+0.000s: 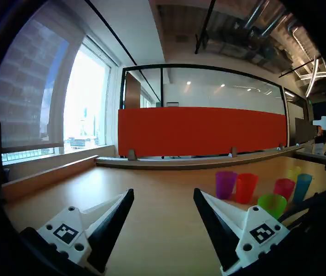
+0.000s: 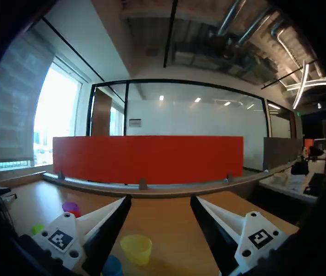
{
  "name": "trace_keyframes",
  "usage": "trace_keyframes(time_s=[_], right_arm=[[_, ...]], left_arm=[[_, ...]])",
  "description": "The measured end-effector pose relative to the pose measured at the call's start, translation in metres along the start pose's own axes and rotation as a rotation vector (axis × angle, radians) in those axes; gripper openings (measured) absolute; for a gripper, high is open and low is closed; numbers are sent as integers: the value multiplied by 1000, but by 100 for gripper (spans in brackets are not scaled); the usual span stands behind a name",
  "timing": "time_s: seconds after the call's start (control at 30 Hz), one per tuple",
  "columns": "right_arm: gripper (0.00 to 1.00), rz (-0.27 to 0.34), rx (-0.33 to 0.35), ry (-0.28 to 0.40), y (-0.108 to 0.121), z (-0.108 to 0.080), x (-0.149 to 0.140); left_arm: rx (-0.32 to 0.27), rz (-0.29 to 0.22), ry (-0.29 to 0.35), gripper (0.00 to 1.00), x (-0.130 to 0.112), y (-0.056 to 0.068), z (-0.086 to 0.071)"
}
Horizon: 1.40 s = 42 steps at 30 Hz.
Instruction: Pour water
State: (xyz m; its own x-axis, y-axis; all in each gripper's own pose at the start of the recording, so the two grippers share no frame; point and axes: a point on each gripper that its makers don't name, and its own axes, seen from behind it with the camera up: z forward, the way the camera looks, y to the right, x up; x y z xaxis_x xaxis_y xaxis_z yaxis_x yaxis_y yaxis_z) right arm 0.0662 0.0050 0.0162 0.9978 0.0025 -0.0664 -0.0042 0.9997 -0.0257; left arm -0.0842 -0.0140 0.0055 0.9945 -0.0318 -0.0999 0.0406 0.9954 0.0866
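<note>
The left tool [image 1: 163,192] is spread wide and grips nothing. Its two fingers are white plastic with matte black inner faces, wedge-shaped and tapering to sharp tips, and each carries a square black-and-white marker [image 1: 65,233]. Under it lies the smooth, pale wooden bench [image 1: 163,234].

To its right on the bench stands a cluster of upright, tapered, translucent plastic tumblers. A purple cup [image 1: 225,184] is just beside an orange cup [image 1: 246,187]. Farther right are a pink cup [image 1: 283,187] and a taller teal cup [image 1: 303,186], with a squat green cup [image 1: 272,204] nearest the tool. I cannot tell whether any of them holds water.

The right tool [image 2: 160,198] is likewise spread and empty. A yellow cup [image 2: 136,248] stands on the bench low between its fingers, closer to the left finger. A flat, glossy orange-red panel [image 1: 202,131] runs along the bench's far edge.
</note>
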Motion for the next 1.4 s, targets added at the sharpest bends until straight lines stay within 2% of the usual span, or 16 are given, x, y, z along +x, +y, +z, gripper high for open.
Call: trace_keyframes(time_s=[0.2, 0.5, 0.67, 1.1, 1.4], right_arm=[[100, 33, 10, -8, 0, -3, -27], [100, 16, -12, -7, 13, -11, -61], [100, 31, -20, -23, 20, -15, -77], [100, -1, -2, -32, 15, -12, -94], [99, 5, 9, -42, 12, -12, -101]], left_arm=[[0, 0, 0, 96, 0, 0, 0], [0, 0, 0, 96, 0, 0, 0], [0, 0, 0, 96, 0, 0, 0], [0, 0, 0, 96, -1, 0, -1], [0, 0, 0, 96, -1, -1, -1]])
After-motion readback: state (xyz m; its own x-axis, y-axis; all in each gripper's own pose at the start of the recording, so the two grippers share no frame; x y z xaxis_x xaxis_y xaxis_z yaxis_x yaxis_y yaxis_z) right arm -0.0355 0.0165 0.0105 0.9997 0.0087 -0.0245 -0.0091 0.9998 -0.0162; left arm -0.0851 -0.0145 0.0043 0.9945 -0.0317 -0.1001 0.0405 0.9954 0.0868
